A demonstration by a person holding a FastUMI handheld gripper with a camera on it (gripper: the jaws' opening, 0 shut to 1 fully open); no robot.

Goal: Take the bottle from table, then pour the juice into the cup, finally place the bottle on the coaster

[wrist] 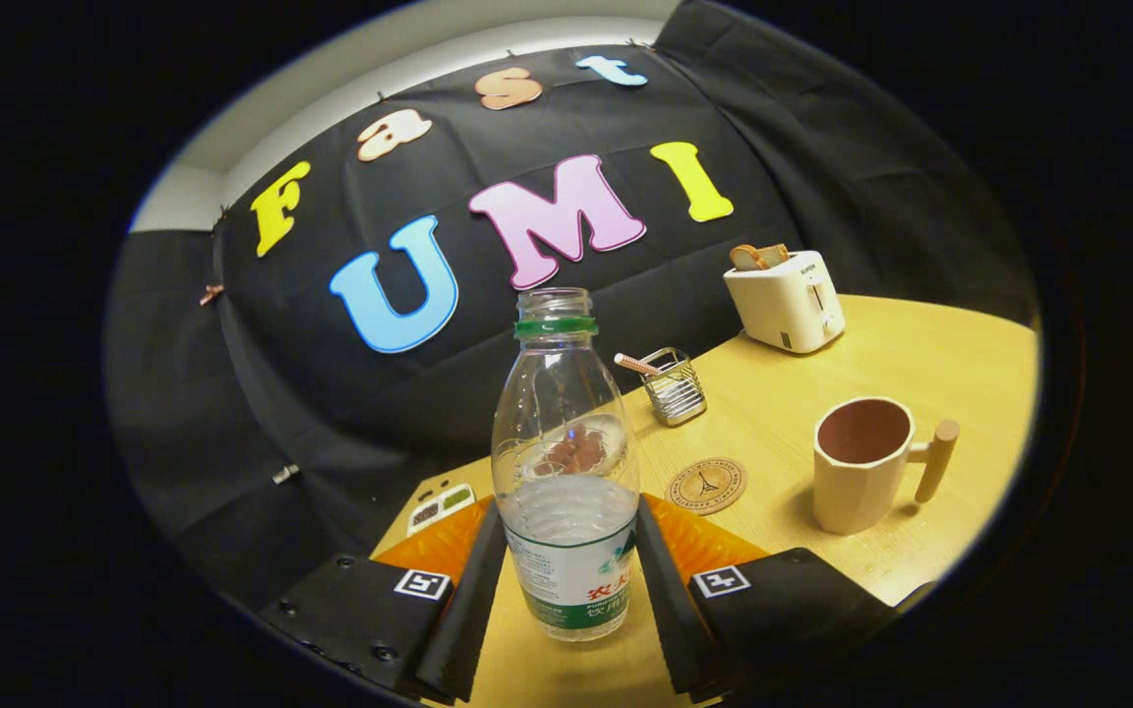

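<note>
A clear plastic bottle (566,462) with a green neck ring, no cap and a white-and-green label stands between my fingers. It holds clear liquid up to about its middle. My gripper (569,511) is shut on the bottle, and both fingers (481,590) press on its lower sides at the label. A beige cup (862,464) with a wooden handle stands beyond my right finger, empty and upright. The round cork coaster (706,486) lies flat on the table between the bottle and the cup, with nothing on it.
The wooden table (921,354) looks tilted in this view. A white toaster (788,300) with bread in it stands at the far side. A wire holder (675,385) with a stick stands behind the coaster. A small flat device (441,506) lies by the table's left edge.
</note>
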